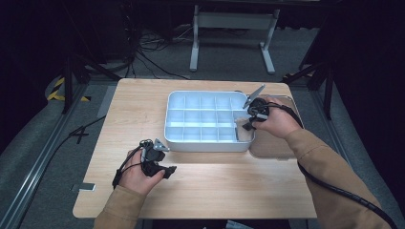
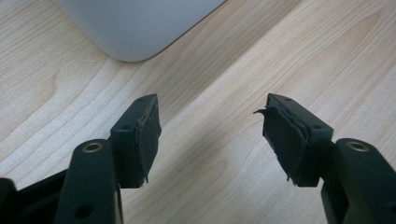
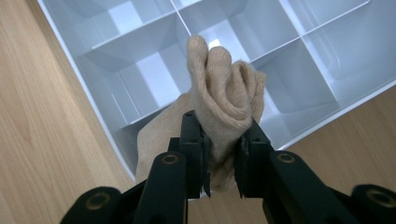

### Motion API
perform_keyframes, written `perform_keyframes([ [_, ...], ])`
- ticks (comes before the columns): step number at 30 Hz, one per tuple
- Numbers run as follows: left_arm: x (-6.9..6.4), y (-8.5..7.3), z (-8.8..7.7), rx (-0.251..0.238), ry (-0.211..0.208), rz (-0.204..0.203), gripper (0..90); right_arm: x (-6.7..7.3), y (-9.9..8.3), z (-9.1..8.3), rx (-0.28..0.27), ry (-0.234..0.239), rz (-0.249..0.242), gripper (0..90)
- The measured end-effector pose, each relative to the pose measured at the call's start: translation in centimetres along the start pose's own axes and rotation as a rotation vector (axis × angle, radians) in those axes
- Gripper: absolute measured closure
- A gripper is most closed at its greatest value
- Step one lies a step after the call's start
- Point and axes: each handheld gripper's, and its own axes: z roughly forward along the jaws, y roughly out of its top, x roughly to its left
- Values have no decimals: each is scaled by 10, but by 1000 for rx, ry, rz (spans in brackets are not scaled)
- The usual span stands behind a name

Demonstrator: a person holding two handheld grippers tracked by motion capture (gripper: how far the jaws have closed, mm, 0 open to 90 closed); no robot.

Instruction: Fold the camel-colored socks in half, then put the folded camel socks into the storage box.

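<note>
Bench: pale wood, rectangular, carrying all items below.

Tray: white plastic, split into many small open compartments, set toward the far middle of the bench; one rounded corner seen just ahead of the left tongs.

Clear lid: flat, lying on the bench against the right side of the tray, partly under the right hand.

Right tongs: held over the near right corner of the tray, pressed onto a beige sock, pads squeezing the fabric from both sides.

Left tongs: low over bare bench just in front of the near left corner of the tray, spread wide, nothing between the pads.

Sock: beige knit, bunched into a roll, upper part standing above the pads, lower part hanging into the corner compartment of the tray.
</note>
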Motion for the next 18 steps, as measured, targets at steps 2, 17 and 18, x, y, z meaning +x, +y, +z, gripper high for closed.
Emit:
perform_keyframes([
  [2, 0, 0, 0, -8, 1, 1, 373, 0, 1, 4, 15, 1, -6, 758],
  [17, -2, -2, -1, -16, -1, 3, 371, 7, 2, 33, 138, 14, -30, 759],
  [18, -2, -2, -1, -11, 3, 8, 371, 8, 2, 35, 142, 19, -28, 758],
])
